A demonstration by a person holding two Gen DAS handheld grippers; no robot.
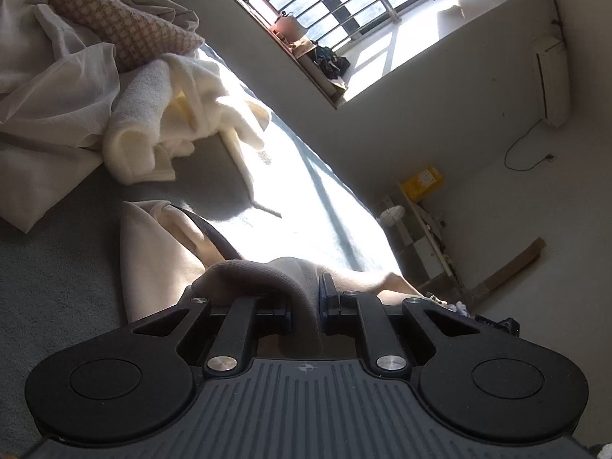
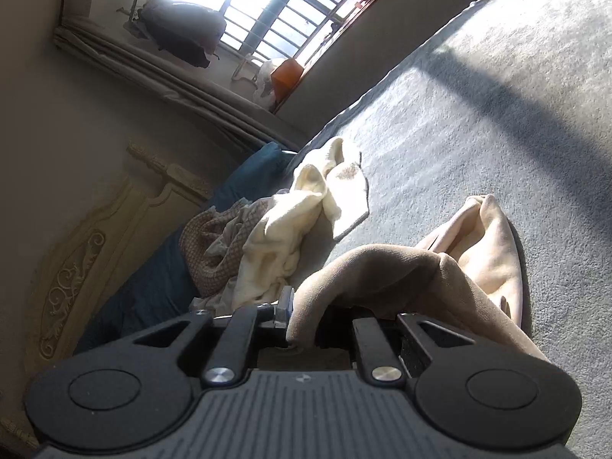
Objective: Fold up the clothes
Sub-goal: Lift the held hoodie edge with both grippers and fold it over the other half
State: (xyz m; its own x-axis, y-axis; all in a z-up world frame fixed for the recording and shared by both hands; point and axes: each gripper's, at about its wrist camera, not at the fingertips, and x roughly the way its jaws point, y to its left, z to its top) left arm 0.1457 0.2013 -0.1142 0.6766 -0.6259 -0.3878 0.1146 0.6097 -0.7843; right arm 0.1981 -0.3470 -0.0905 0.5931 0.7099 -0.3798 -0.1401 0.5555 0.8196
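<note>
— Why are both grippers on the same piece?

— To spread it, I'd guess. The left gripper (image 1: 306, 302) has its jaws pinched tight on a fold of the beige garment (image 1: 153, 252), and the right gripper (image 2: 319, 321) is clamped on another bunch of that beige cloth (image 2: 485, 244). The rest trails down onto the grey bedspread (image 1: 57, 287).

— And the heap behind?

— Waiting its turn, probably. A cream towel (image 1: 164, 114) lies crumpled just beside a houndstooth knit (image 1: 126, 26) near the carved headboard (image 2: 88, 260), away from the open patch.

— So the folding hasn't started?

— Doesn't look like it; the garment is bunched, not laid flat yet.
</note>
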